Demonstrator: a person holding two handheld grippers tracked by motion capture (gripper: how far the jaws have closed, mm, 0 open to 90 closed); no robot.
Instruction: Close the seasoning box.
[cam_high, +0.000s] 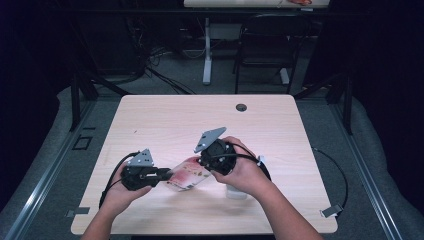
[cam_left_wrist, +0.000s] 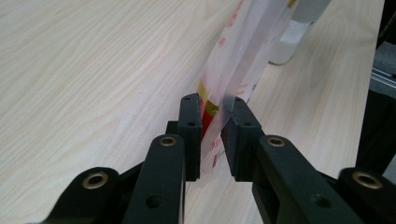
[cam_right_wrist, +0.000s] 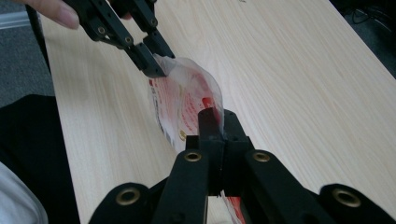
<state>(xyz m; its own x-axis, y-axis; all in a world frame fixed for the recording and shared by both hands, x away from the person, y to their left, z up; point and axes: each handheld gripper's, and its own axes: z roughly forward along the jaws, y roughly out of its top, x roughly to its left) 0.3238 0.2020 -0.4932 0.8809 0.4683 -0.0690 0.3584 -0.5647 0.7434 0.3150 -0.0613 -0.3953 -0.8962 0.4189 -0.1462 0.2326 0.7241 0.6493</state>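
My left gripper (cam_left_wrist: 212, 133) and right gripper (cam_right_wrist: 218, 122) each clamp the red-printed bag (cam_high: 189, 175) above the wooden table (cam_high: 165, 115) — a white container (cam_high: 236, 192), perhaps, sits beside it.

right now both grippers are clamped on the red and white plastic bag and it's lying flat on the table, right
Not quite. Both the left gripper and the right gripper do clamp the red and white plastic bag, but the bag isn't lying flat: the right gripper view shows it held up on edge between them, above the table.

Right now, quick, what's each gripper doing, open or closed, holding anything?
Left gripper: closed on one edge of the plastic bag.
Right gripper: closed on the bag's opposite edge.
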